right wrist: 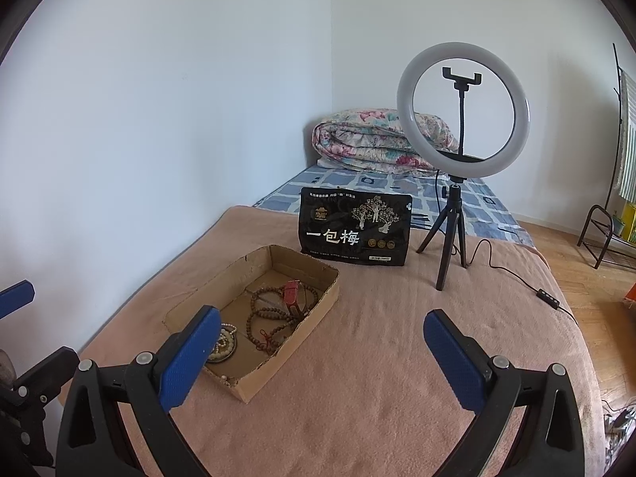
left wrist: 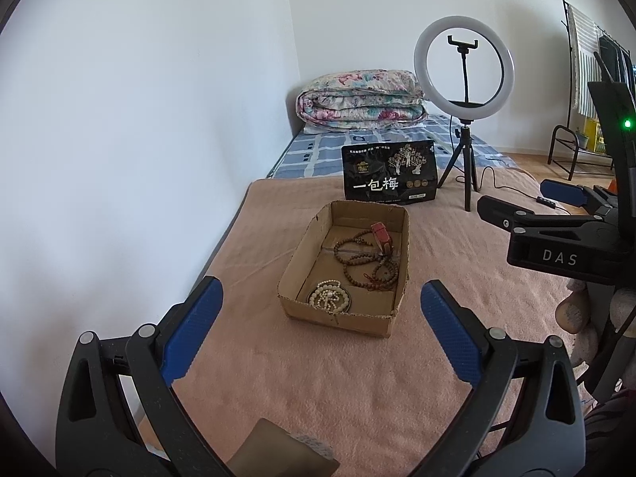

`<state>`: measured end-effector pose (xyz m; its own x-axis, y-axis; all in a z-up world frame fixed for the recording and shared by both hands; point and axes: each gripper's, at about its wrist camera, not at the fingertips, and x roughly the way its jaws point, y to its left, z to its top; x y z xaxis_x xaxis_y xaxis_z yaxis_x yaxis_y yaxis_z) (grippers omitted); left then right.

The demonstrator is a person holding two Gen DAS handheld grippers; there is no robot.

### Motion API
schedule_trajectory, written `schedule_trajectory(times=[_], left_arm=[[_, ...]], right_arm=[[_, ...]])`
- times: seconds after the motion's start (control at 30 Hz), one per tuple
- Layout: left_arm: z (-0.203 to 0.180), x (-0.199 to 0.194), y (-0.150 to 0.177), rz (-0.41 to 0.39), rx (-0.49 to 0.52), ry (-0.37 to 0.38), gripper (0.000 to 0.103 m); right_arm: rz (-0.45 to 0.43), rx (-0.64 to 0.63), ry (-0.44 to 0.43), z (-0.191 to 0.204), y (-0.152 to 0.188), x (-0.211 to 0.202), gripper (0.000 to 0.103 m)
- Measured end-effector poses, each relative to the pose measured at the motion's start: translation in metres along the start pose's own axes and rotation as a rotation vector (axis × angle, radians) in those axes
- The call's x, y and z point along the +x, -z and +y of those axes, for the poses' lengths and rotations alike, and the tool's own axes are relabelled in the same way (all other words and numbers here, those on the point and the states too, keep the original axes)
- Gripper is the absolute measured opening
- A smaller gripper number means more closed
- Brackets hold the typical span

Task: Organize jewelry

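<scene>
Both spread wide and empty above the pink blanket (left wrist: 338, 377): left gripper (left wrist: 321, 298), right gripper (right wrist: 322, 332). Inside the cardboard box (left wrist: 296, 266): brown bead necklace (left wrist: 367, 262), white bead bracelet (left wrist: 329, 296), red watch (left wrist: 381, 236).

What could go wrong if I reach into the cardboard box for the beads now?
The brown bead strand lies looped against the red piece, so lifting one may drag the other. The white beads are piled in a coil and could snag. The cardboard box looks light and might slide on the pink blanket.
</scene>
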<state>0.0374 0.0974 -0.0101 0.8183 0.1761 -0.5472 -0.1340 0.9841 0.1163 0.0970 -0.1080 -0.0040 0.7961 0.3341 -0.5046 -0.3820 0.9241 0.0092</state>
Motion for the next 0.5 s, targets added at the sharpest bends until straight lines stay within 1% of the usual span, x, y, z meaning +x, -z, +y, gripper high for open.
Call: schedule_trajectory(times=[0.17,0.5], left_arm=[[-0.0002,0.0006,0.0001,0.002,-0.005,0.001,0.101],[-0.0021,0.003,0.0021,-0.004,-0.011,-0.028,0.101]], right_arm=[[0.004,0.0,-0.009,0.0026,0.0008,0.0019,0.103],[0.008,0.01,-0.011,0.0006,-0.0001,0.0037,0.103]])
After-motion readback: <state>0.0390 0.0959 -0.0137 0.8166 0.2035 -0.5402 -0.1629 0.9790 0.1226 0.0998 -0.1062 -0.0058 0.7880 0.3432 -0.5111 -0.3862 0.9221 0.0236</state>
